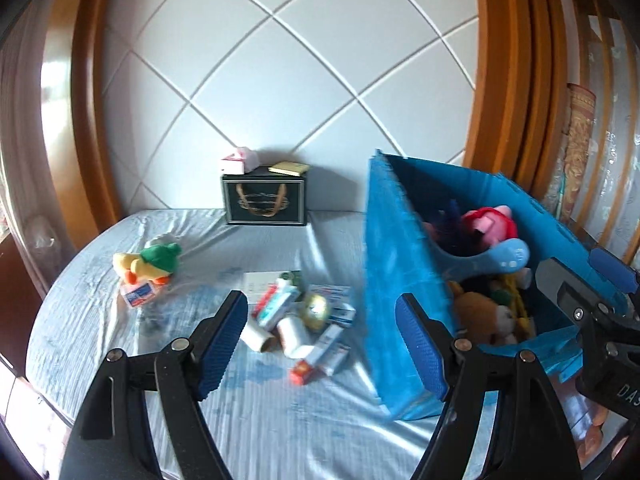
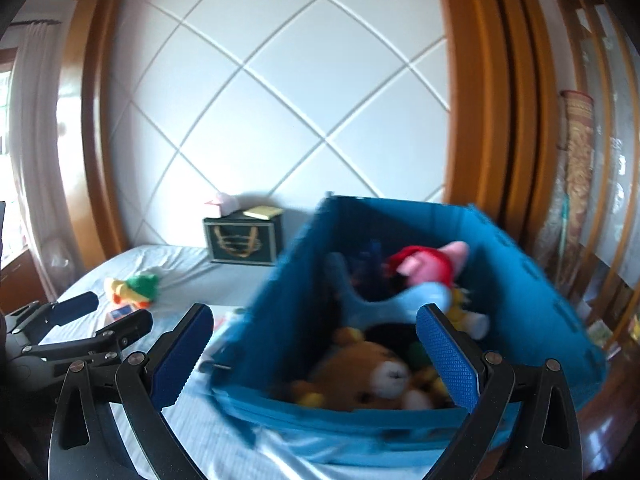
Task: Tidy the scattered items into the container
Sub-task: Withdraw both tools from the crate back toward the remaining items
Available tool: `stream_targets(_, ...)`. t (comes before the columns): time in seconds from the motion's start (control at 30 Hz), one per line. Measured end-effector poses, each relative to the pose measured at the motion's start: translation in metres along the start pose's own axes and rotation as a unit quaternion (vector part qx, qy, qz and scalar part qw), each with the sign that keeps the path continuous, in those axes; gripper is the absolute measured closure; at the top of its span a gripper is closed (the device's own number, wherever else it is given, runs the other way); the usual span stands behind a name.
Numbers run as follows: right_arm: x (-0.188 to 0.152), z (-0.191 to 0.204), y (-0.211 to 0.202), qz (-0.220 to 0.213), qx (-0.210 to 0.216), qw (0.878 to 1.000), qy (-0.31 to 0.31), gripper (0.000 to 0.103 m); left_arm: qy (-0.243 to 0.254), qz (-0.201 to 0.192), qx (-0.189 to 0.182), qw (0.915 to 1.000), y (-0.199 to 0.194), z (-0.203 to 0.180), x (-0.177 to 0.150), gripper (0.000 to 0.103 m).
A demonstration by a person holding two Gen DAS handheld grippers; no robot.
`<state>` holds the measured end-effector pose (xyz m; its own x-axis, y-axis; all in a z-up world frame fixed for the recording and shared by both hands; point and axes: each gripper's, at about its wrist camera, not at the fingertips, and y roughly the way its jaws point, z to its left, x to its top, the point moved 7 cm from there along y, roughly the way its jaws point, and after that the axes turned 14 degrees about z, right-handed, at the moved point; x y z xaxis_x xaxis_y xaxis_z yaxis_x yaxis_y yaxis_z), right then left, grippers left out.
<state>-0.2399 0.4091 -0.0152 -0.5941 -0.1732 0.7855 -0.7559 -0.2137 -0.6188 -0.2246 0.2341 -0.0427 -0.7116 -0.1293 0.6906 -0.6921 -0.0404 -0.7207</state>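
Note:
A blue fabric container (image 1: 400, 280) stands on the bed at the right, holding plush toys: a pink and red one (image 1: 490, 224), a brown bear (image 2: 372, 372) and a light blue one (image 2: 396, 300). My left gripper (image 1: 320, 344) is open and empty above a pile of small boxes, tubes and rolls (image 1: 304, 320) left of the container. A yellow and green duck plush (image 1: 146, 266) lies farther left on a small box (image 1: 140, 294). My right gripper (image 2: 316, 356) is open and empty over the container (image 2: 520, 280).
A dark gift box (image 1: 265, 200) with a pink tissue pack (image 1: 238, 160) and a yellow pad on top stands at the padded headboard. The light blue sheet (image 1: 280, 420) covers the bed. Wooden frame and a rolled rug (image 1: 580, 140) at right.

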Motion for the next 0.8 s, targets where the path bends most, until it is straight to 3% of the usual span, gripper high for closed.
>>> stream_targets(0.2,0.005,0.103,0.015,0.0,0.012,1.0,-0.008,0.0,-0.015,0.003,0.025,0.9996,-0.005,0.109,-0.007,0.027)
stream_targets(0.4,-0.001,0.181,0.038,0.023,0.021,0.999,-0.01,0.0,-0.035,0.022,0.039,0.9984,0.008,0.199,-0.015,0.027)
stream_targets(0.63,0.004,0.228,0.086,0.062,0.017,0.997,-0.033,0.0,-0.069,0.056,0.036,0.9954,0.051,0.263,-0.016,0.027)
stream_targets(0.8,0.016,0.243,0.142,0.085,0.038,0.995,-0.037,0.0,-0.099,0.077,0.07,0.9897,0.089,0.318,-0.012,0.027)
